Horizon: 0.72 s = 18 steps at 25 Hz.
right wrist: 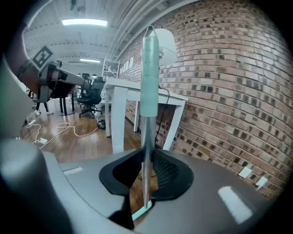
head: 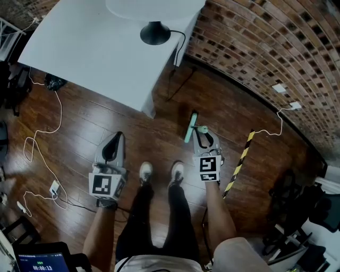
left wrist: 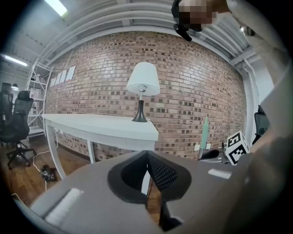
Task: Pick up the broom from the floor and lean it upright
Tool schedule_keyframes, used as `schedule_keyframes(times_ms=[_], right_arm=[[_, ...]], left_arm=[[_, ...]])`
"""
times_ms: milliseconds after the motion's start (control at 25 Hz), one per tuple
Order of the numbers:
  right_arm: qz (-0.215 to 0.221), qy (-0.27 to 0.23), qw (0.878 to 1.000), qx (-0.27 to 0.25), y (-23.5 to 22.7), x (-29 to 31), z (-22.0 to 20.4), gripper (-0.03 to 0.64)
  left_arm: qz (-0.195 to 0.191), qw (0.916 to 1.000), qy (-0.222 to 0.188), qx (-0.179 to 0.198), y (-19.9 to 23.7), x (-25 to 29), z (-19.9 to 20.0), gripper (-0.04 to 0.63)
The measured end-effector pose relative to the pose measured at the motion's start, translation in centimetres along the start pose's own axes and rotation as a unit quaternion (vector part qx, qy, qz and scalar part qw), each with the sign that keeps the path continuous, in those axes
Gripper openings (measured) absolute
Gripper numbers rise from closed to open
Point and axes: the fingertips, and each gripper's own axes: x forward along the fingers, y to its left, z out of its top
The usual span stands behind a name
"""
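Black trousers [head: 159, 212] and white shoes [head: 146, 171] were on show, and the grey left gripper [head: 113, 139] and right gripper [head: 205, 139] each bore black-and-white marker cubes [head: 106, 185].

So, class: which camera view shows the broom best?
The right gripper view: the broom stands upright, close up, between its jaws. The head view shows its green top; the left gripper view a thin sliver.

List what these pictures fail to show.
- Head of the broom: right gripper view, hidden beneath the right claw; only a teal sliver shows.
- Whether it touches the floor: head view, right claw covers its lower end.
- Lamp shade: head view, cut by top edge.
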Motion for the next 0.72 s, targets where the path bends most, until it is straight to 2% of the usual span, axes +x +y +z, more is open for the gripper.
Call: schedule_keyframes(times_ms=[200,320,480,720], right_arm=[[0.005,-0.003,1.0,-0.009,0.0,2.7,-0.3,0.091],[0.009,-0.01,1.0,-0.006,0.2,4.4,-0.1,0.091],[0.024,-0.011,1.0,-0.003,1.1,7.0,0.6,0.091],[0.063,-0.004,0.998,-0.028,3.9,9.5,0.6,0.092]], left_arm=[[0.001,1.0,-0.004,-0.007,0.4,0.5,-0.4,0.002],[0.004,0.9997,-0.025,-0.007,0.7,1.3,0.0,0.002],[0.016,0.9998,-0.013,-0.009,1.6,2.0,-0.9,0.002],[0.03,0.9994,-0.008,-0.012,2.5,2.4,-1.3,0.002]])
